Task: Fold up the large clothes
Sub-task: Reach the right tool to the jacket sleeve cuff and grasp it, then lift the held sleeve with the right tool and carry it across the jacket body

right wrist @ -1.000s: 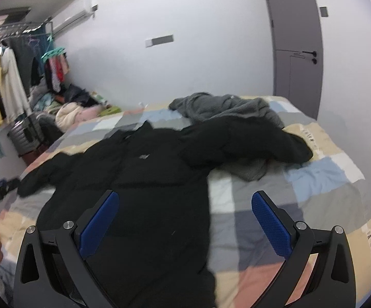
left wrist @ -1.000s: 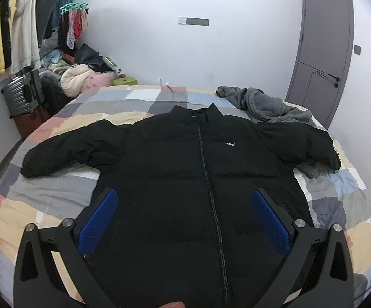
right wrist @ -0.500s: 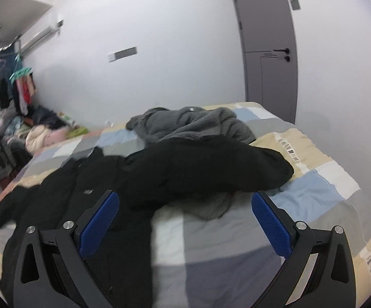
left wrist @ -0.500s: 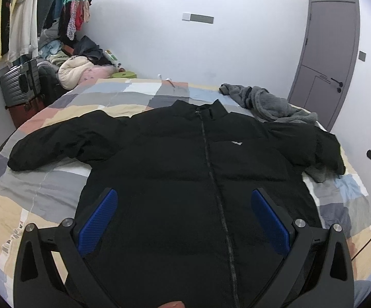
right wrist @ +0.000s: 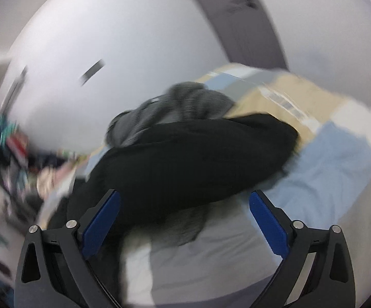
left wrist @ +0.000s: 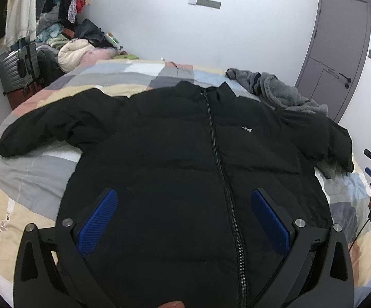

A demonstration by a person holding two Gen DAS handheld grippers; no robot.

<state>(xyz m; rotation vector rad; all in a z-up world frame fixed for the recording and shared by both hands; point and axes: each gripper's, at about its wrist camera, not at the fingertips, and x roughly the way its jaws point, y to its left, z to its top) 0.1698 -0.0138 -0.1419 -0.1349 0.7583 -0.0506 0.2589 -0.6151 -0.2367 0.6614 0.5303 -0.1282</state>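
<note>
Nearing jacket sleeve (right wrist: 198, 159), right gripper (right wrist: 184, 205) agape, blurred.

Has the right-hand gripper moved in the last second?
Yes. The right gripper has closed in on the black jacket's sleeve, which now looms larger, and swung rightward: the grey door has shifted left.

Legible markings: none confirmed.
One small white chest mark (left wrist: 247, 129) stands on the black jacket (left wrist: 185, 166), to the right of the zipper in the left wrist view; its characters are too small to read. Dark print on the patchwork bedcover (left wrist: 3, 227) near the left edge is likewise illegible. The right wrist view is motion-blurred; nothing there can be read.
</note>
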